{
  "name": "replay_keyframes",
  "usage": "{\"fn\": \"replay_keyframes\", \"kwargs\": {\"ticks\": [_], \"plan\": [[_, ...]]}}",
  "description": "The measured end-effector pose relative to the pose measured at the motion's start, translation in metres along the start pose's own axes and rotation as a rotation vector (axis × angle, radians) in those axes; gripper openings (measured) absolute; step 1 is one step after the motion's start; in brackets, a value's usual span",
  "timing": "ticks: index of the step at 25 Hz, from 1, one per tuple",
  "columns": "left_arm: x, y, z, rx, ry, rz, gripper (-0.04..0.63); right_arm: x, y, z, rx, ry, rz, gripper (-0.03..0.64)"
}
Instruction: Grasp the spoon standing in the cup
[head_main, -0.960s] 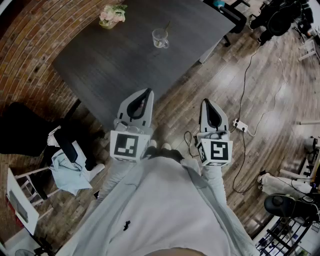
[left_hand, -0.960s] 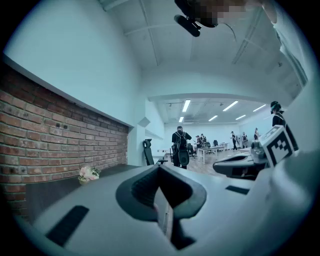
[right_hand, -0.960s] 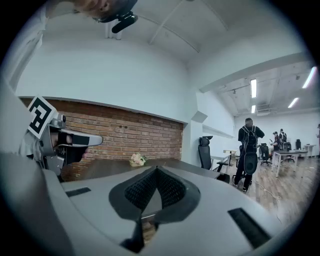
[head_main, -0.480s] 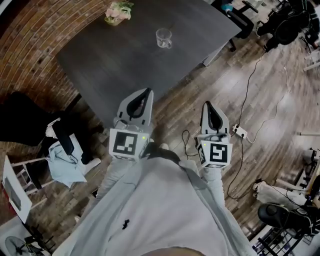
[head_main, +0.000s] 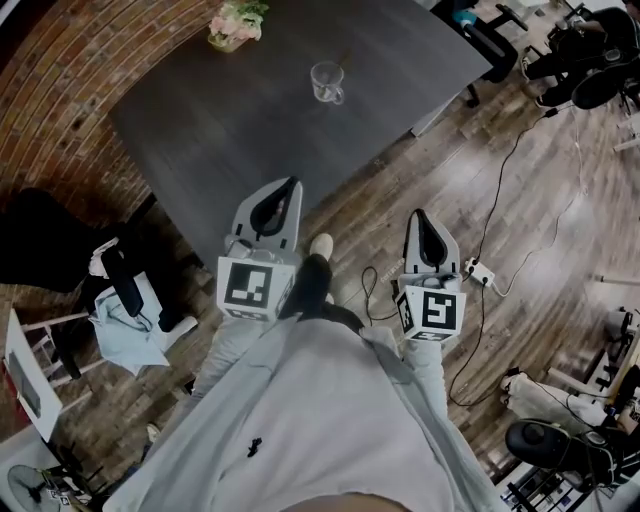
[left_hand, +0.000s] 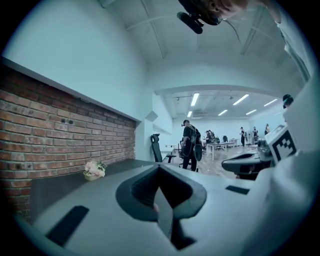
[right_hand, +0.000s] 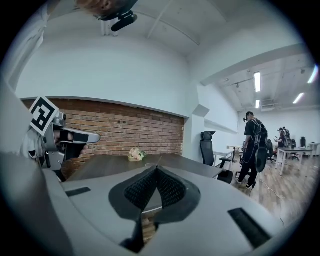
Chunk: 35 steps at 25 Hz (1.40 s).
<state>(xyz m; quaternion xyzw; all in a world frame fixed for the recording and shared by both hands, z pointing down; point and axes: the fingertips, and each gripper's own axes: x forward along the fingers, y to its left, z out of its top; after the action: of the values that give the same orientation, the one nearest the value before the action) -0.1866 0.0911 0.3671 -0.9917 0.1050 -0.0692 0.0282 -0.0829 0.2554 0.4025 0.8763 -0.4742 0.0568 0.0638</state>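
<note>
- The head view is looking steeply down from above the person's torso, taking in the left gripper (head_main: 292, 184), the right gripper (head_main: 418, 213), the table (head_main: 250, 110) ahead and the floor (head_main: 520, 230).
- The left gripper view is sitting low behind its own jaws, facing level across the table towards the brick wall (left_hand: 65, 135).
- The right gripper view is facing likewise, catching the left gripper at its left edge.
- All three views are sharing the table and the flowers (head_main: 232, 22).

cup (head_main: 327, 83) on table (head_main: 220, 125) | flowers (head_main: 236, 24) behind-left of cup
</note>
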Motion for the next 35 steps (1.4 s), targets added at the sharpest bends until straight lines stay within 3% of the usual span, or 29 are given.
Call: {"fn": "replay_keyframes", "kwargs": {"ticks": [13, 21, 29, 35], "plan": [[0.115, 0.061, 0.019, 0.003, -0.015, 0.011, 0.018, 0.119, -0.043, 0.023, -0.005, 0.017, 0.001, 0.017], [0.148, 0.102, 0.014, -0.001, -0.002, 0.018, 0.018, 0.168, -0.041, 0.027, 0.012, 0.042, 0.002, 0.015], [0.166, 0.113, 0.007, -0.013, 0.016, 0.019, 0.018, 0.185, -0.045, 0.019, 0.018, 0.071, -0.004, 0.017], [0.197, 0.118, 0.004, -0.028, 0.025, 0.076, 0.018, 0.224, -0.061, 0.016, 0.01, 0.081, 0.068, 0.015]]}}
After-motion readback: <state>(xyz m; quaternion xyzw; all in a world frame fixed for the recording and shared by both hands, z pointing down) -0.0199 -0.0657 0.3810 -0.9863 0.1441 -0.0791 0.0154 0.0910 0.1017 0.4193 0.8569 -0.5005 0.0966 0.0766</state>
